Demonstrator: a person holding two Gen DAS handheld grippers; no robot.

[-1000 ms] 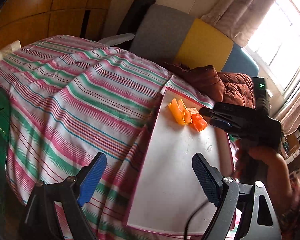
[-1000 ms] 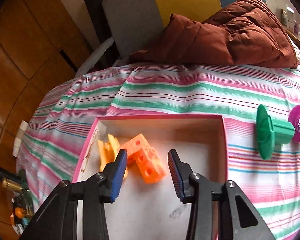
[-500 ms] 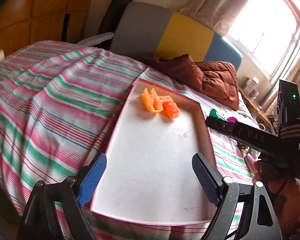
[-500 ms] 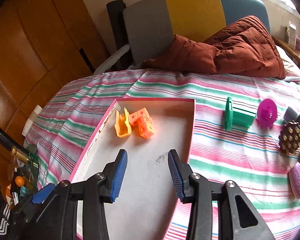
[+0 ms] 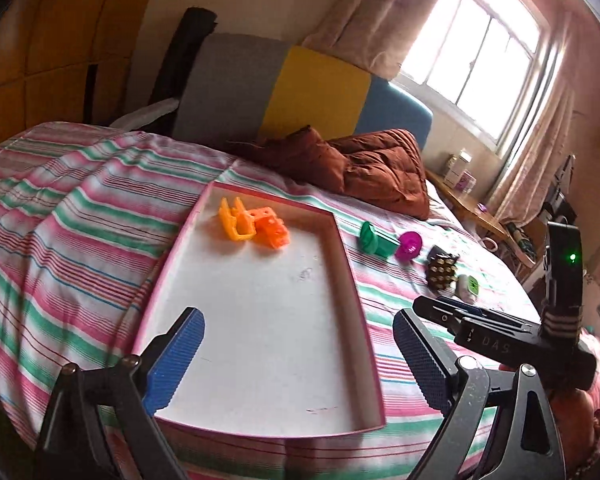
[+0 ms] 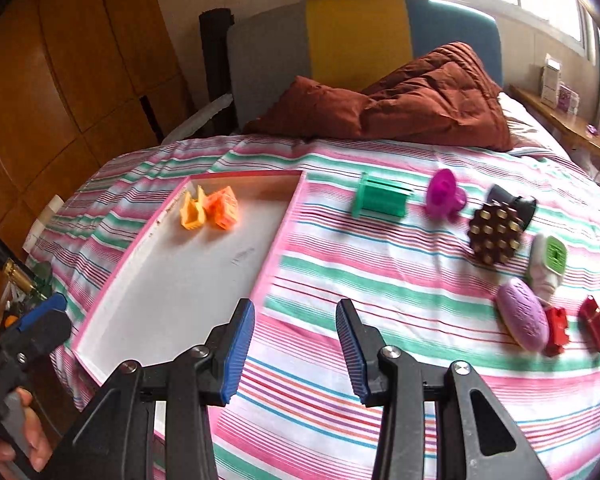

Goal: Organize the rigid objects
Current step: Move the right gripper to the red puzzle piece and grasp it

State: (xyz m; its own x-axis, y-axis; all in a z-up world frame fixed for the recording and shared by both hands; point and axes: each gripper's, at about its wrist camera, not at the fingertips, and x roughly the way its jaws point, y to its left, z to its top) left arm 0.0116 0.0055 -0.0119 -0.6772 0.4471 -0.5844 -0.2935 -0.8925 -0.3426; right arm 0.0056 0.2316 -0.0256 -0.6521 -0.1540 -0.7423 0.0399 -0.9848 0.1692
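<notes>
One pink tray [image 6: 278, 228] holds two orange pieces [image 6: 210, 209]. Eight toys [image 6: 381, 200] lie on one striped bed [image 6: 380, 280]: two of them red [image 6: 594, 323].

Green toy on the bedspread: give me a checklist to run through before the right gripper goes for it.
1. Right gripper open and holding nothing: ok.
2. Green toy in plain sight, nothing on top of it: ok.
3. Gap to the purple toy beside it: ok, they lie apart.
4. Tray has bare floor left: ok, only the two orange pieces sit at its far end.
5. Left gripper out of the way: ok, open over the tray's near end.
6. Whether the toy will slip on the soft bedspread: cannot tell.
</notes>
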